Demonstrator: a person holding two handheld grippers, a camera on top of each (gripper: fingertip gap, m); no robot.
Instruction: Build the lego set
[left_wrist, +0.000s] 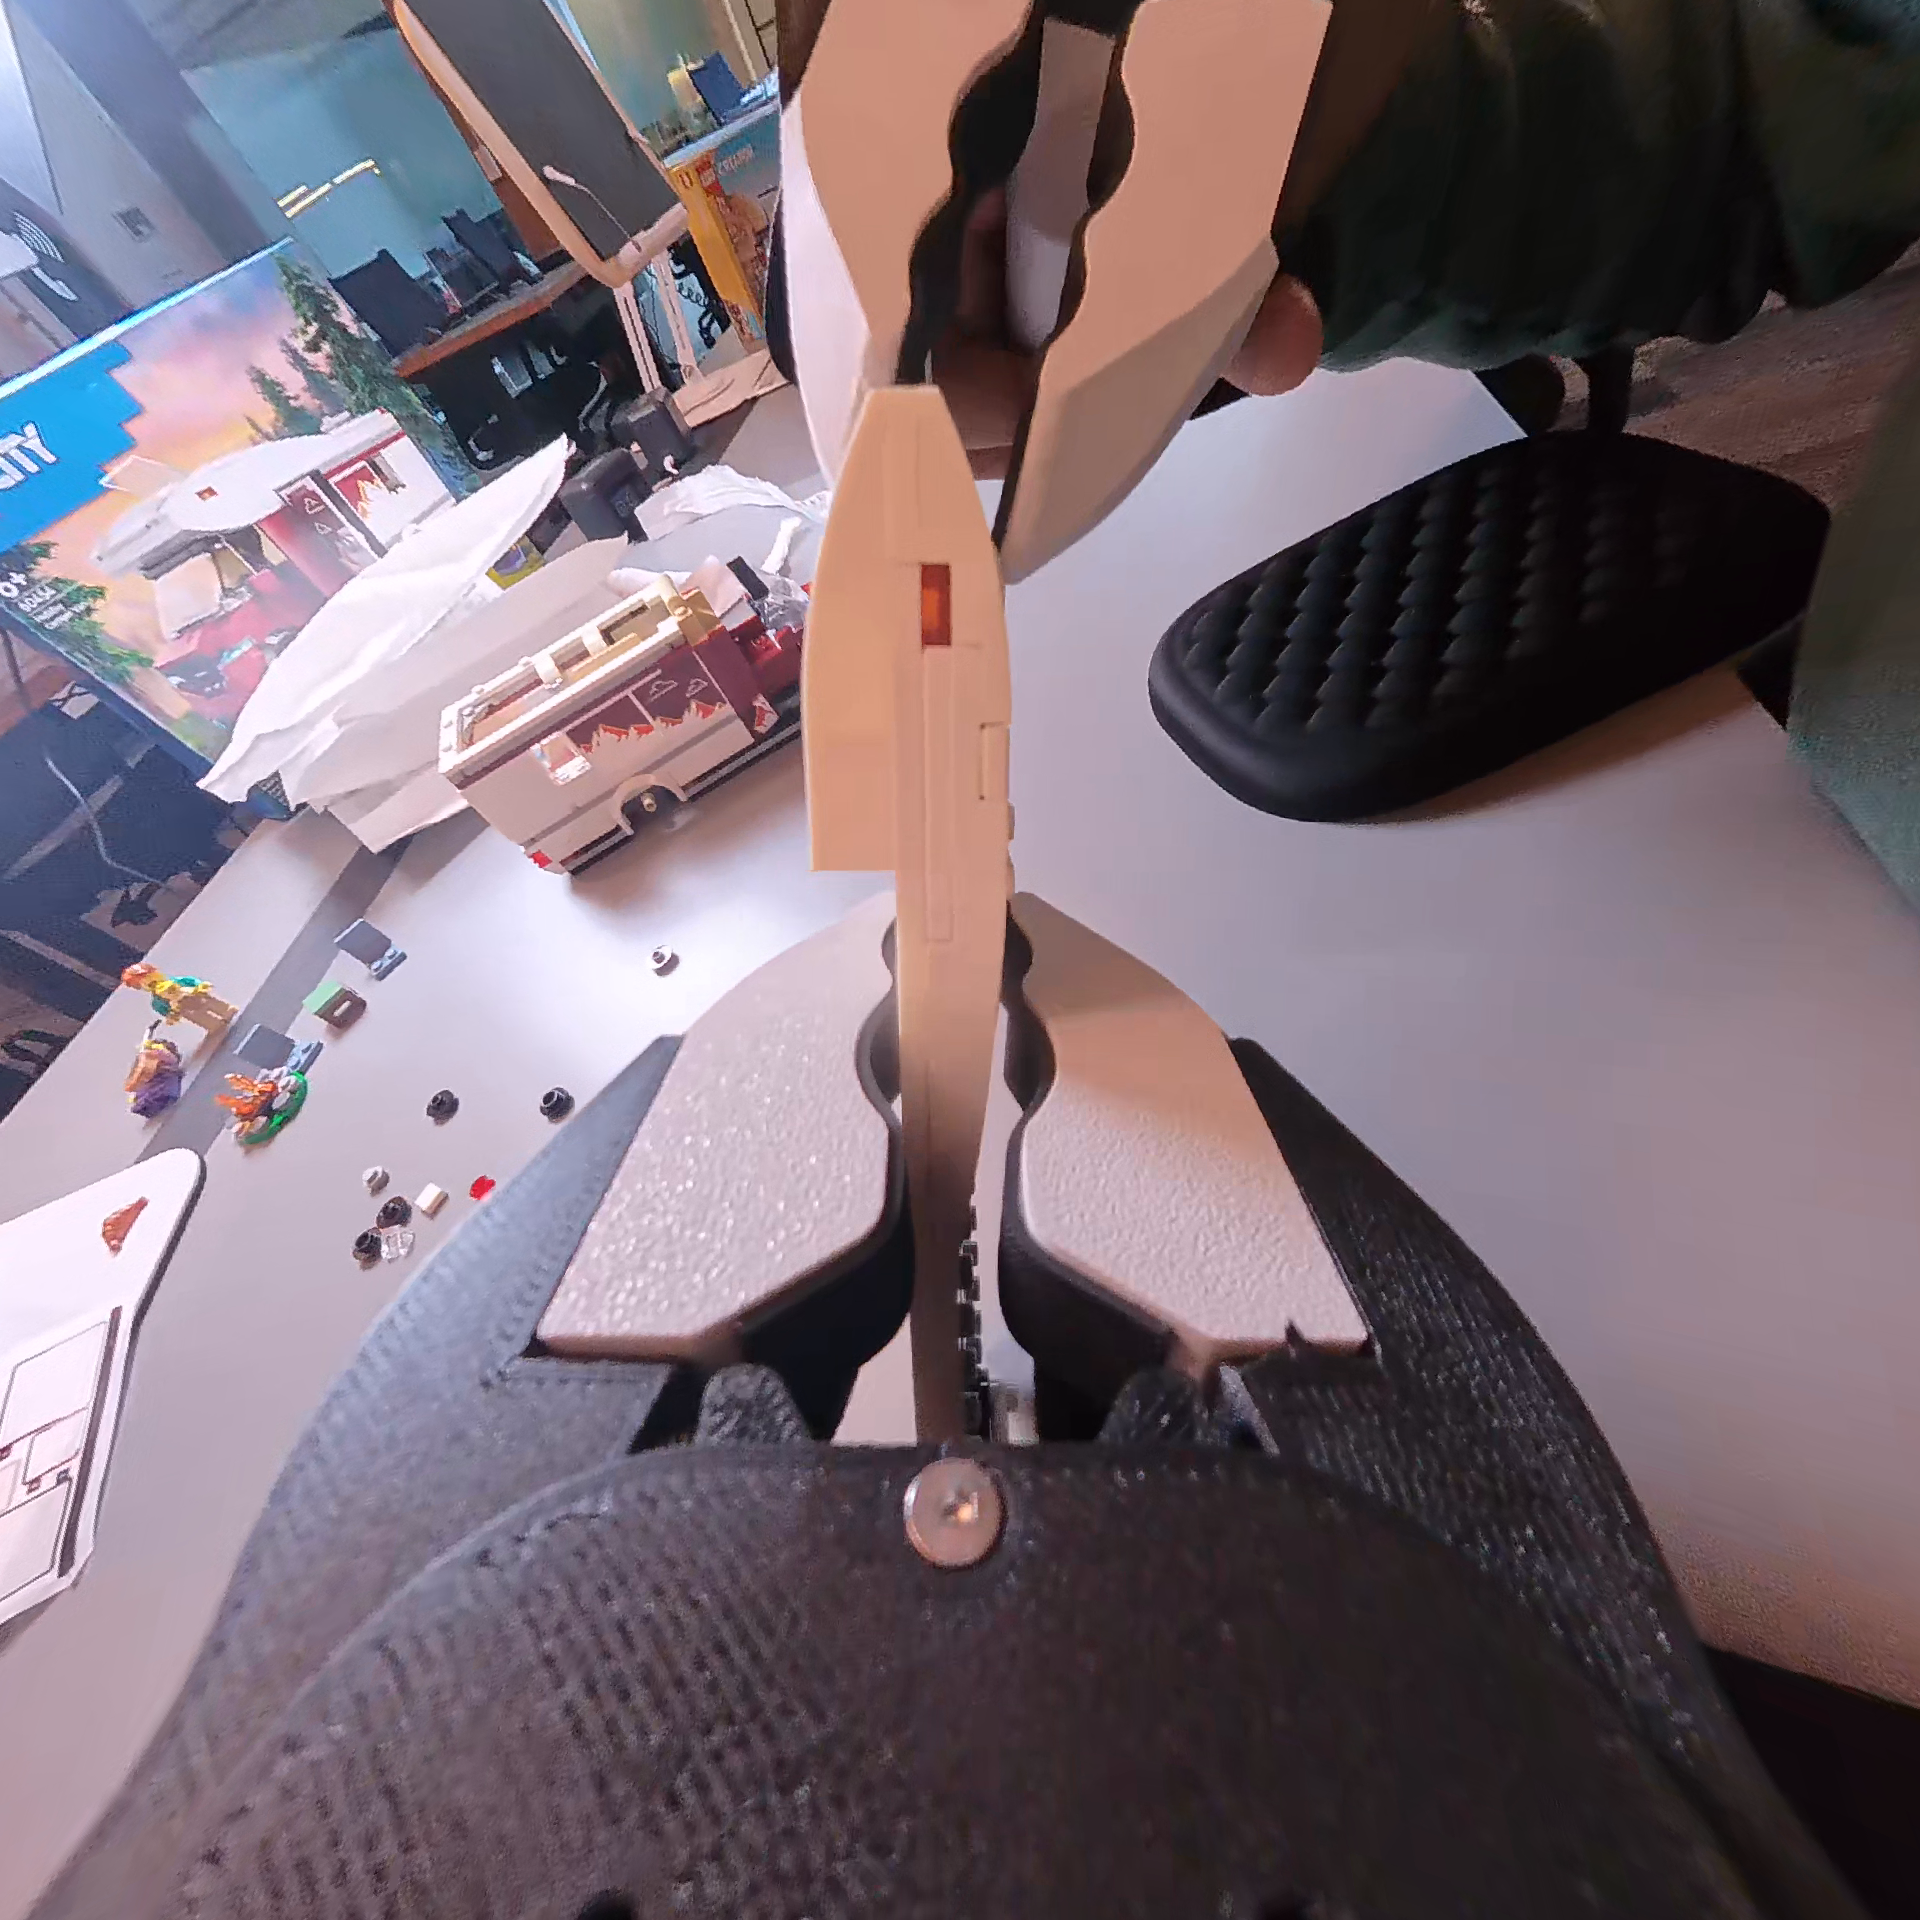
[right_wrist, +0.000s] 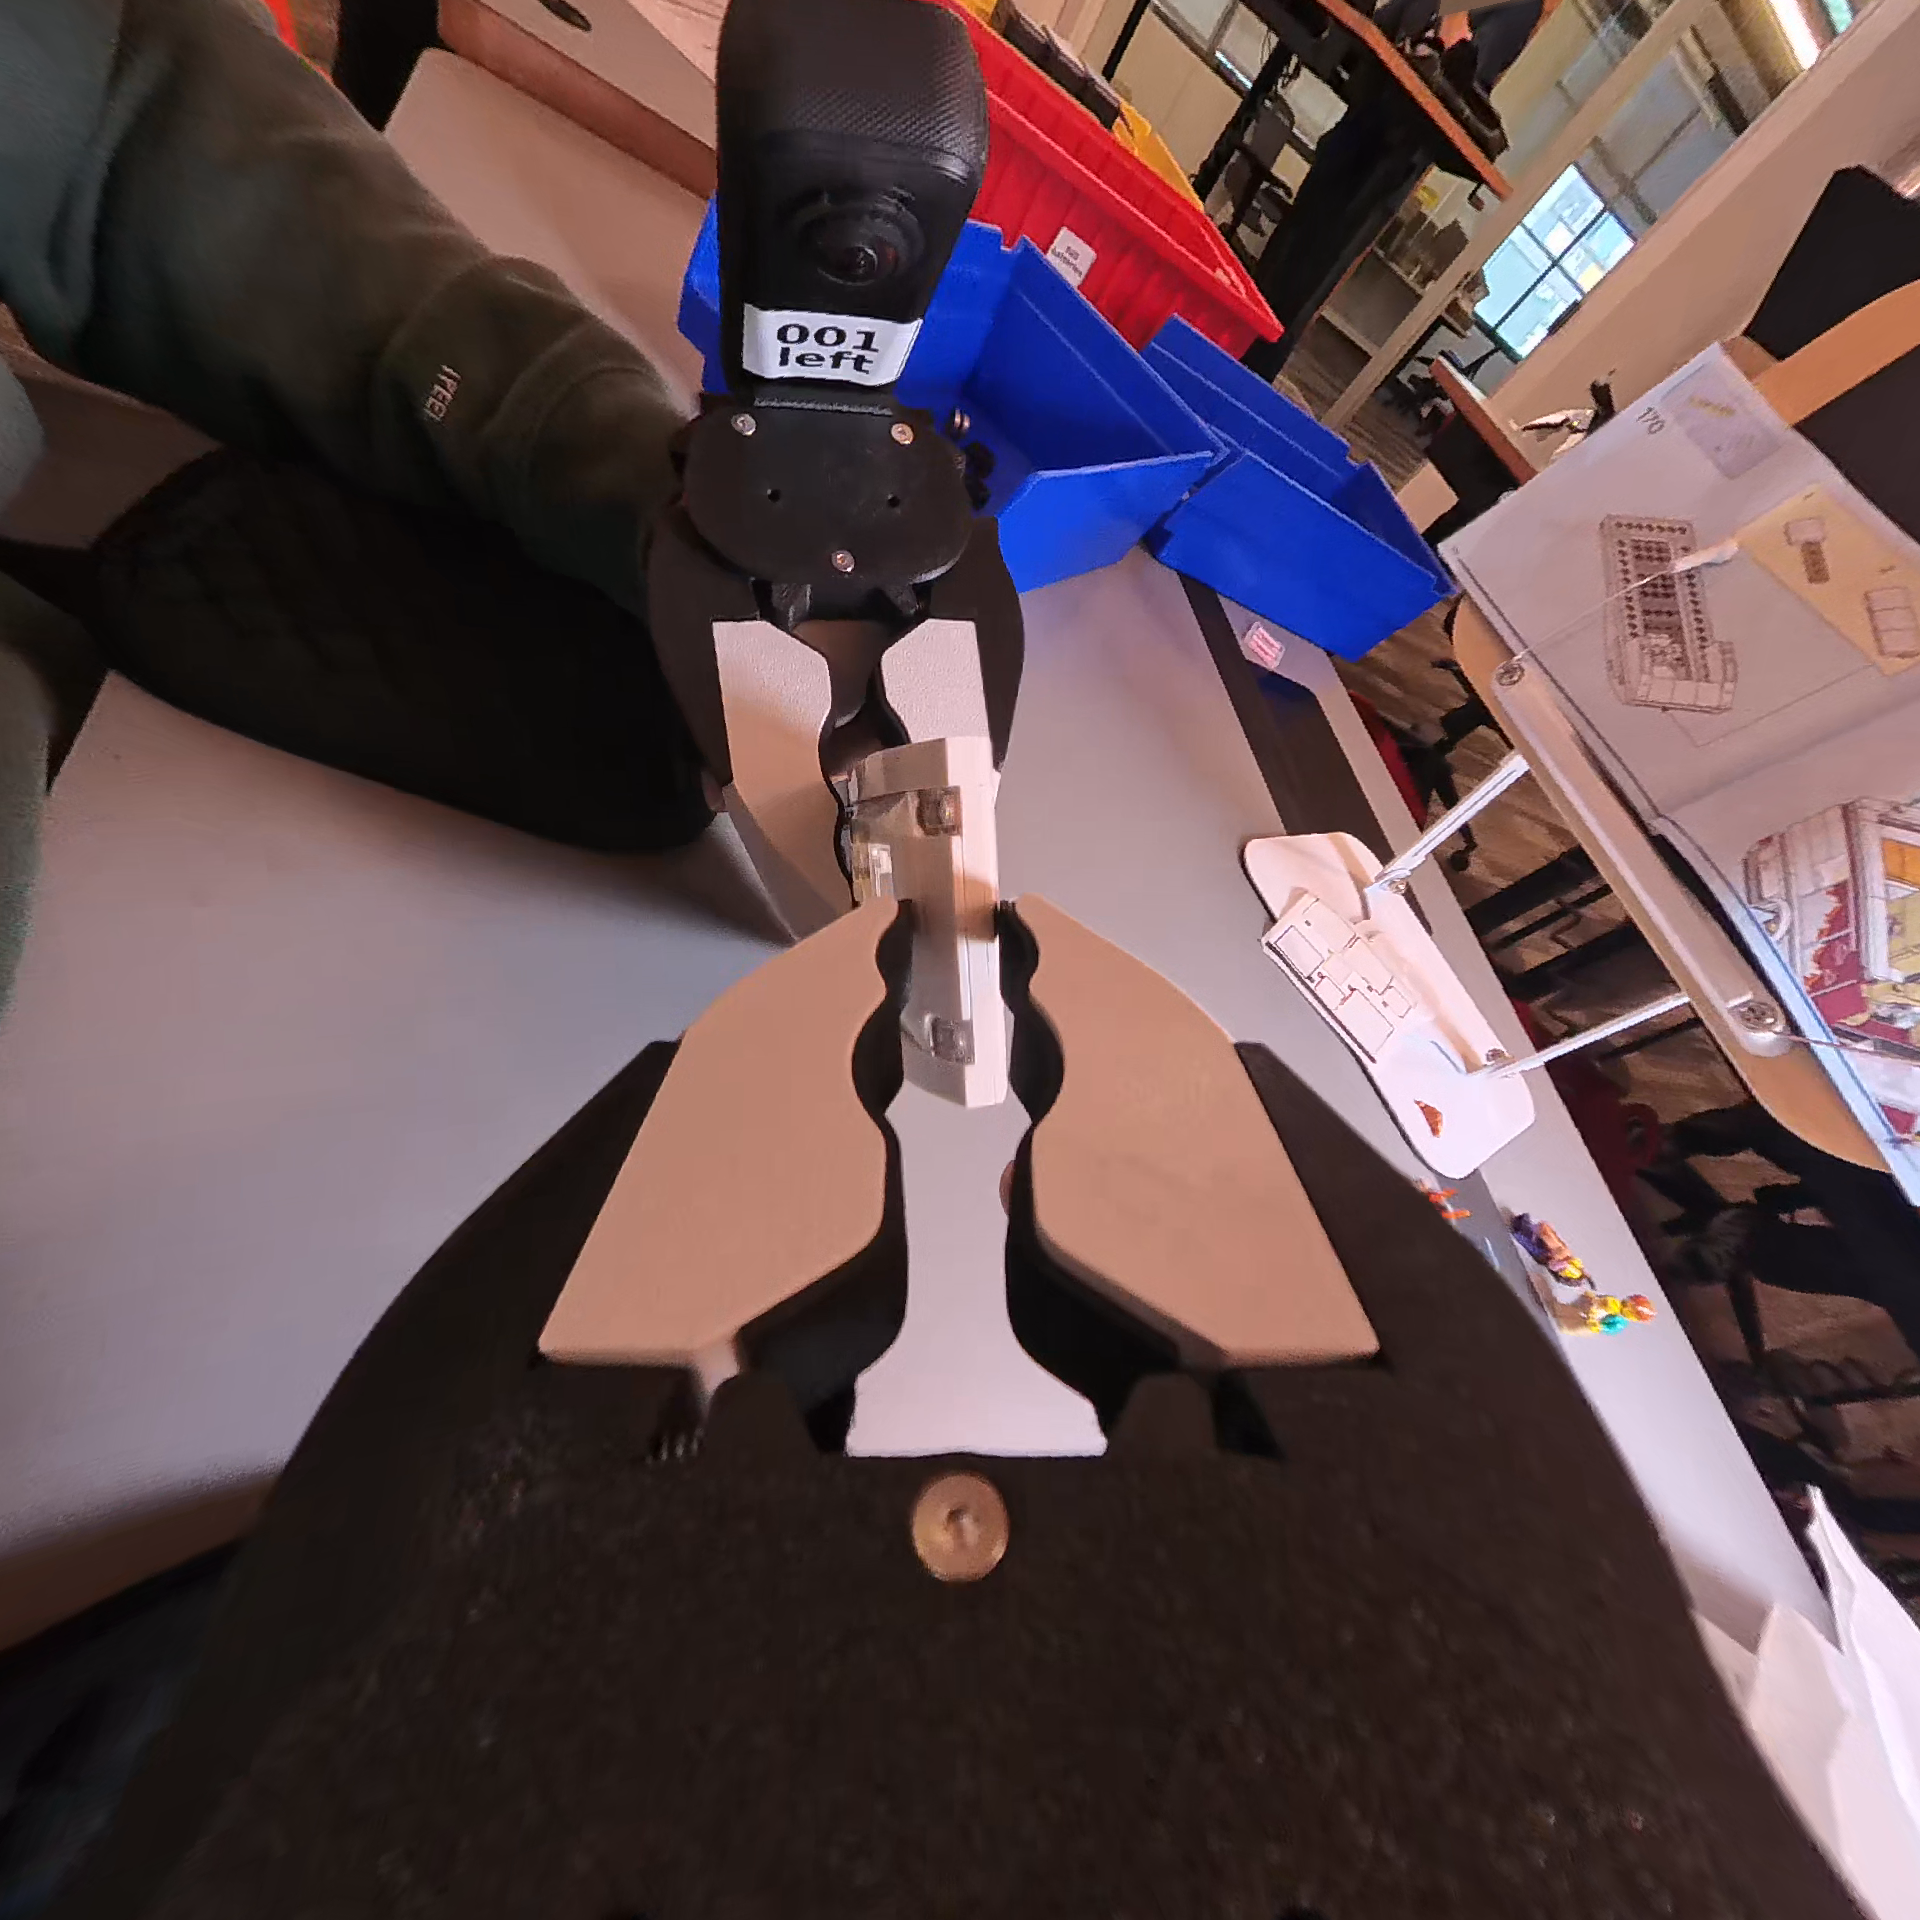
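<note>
A long white brick-built panel (left_wrist: 904, 675) with a small orange tile is held off the grey table (left_wrist: 1351, 987) between both grippers. My left gripper (left_wrist: 951, 914) is shut on its near end, both pads pressed against its sides. My right gripper (left_wrist: 951, 468) grips the far end from above. In the right wrist view my right gripper (right_wrist: 951, 914) is shut on the panel (right_wrist: 977, 831), whose grey underside shows, its fingertips touching both sides. The left gripper (right_wrist: 904, 810) holds the other end, facing me.
A partly built toy camper (left_wrist: 613, 727), white paper bags (left_wrist: 395, 623) and the set's box (left_wrist: 208, 499) lie at the left. Loose small pieces (left_wrist: 416, 1195) and minifigures (left_wrist: 177, 1039) are near the left edge. A black padded rest (left_wrist: 1475, 623), blue bins (right_wrist: 1143, 457) and a booklet stand (right_wrist: 1714, 582) are nearby. Some 6 centimetres of space lies between my two pairs of fingers. Left tips and right tips are each some 25 centimetres from the partly built toy camper (left_wrist: 613, 727).
</note>
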